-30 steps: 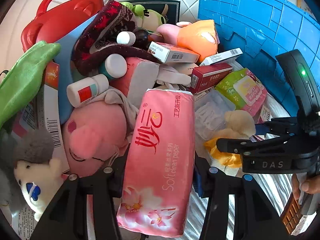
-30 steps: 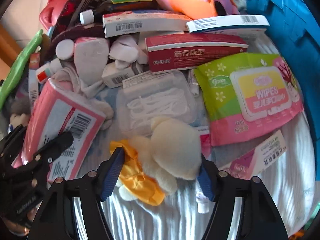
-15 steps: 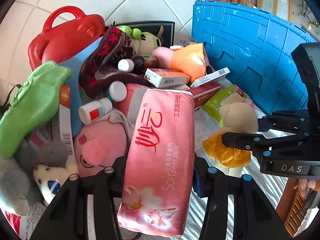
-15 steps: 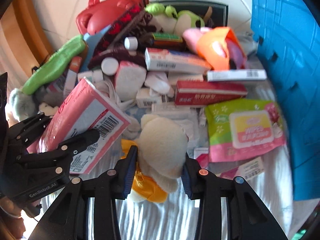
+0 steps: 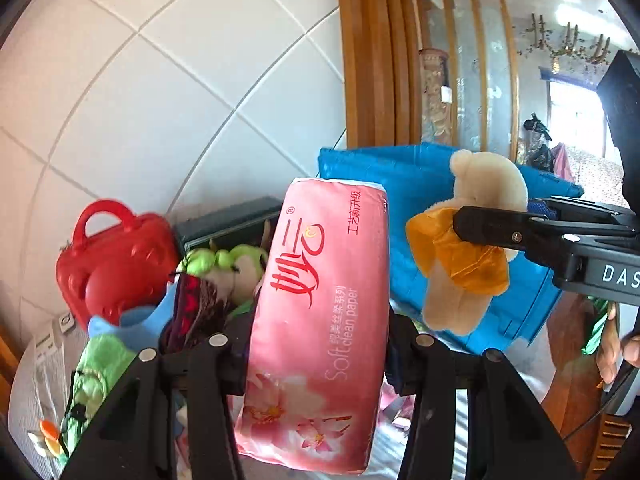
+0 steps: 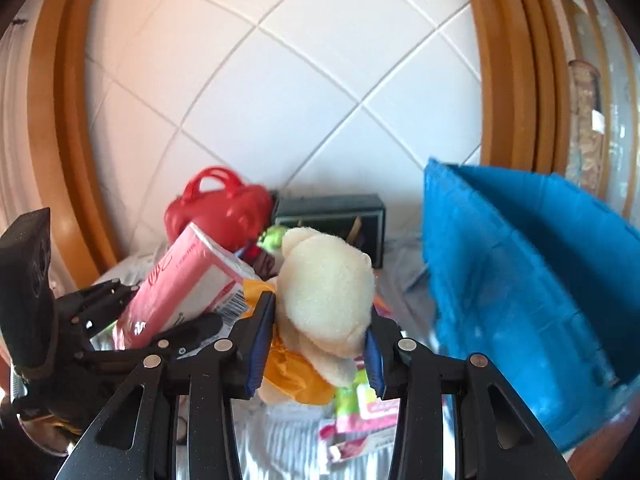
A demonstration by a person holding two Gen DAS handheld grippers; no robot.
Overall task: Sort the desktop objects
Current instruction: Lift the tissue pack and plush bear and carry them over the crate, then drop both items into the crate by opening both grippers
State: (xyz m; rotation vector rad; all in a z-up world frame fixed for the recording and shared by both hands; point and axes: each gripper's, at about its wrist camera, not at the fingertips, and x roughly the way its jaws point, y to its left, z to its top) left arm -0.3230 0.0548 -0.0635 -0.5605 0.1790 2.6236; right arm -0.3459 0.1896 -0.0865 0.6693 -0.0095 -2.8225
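My left gripper (image 5: 318, 346) is shut on a pink tissue pack (image 5: 320, 296) and holds it high above the pile. The pack also shows in the right wrist view (image 6: 180, 288). My right gripper (image 6: 316, 344) is shut on a cream plush bear (image 6: 326, 296) with an orange scarf, lifted off the table. In the left wrist view the bear (image 5: 476, 240) hangs to the right of the pack, in front of the blue crate (image 5: 416, 192).
A red toy case (image 5: 112, 264), a green plush (image 5: 216, 260), a dark patterned cloth (image 5: 192, 308) and a black box (image 6: 332, 212) lie at the back by the tiled wall. The blue crate (image 6: 520, 280) stands at the right. Wipes packets (image 6: 360, 404) lie below.
Both grippers have risen well above the pile, carrying the tissue pack and the bear. The views now tilt up toward the wall and the crate.
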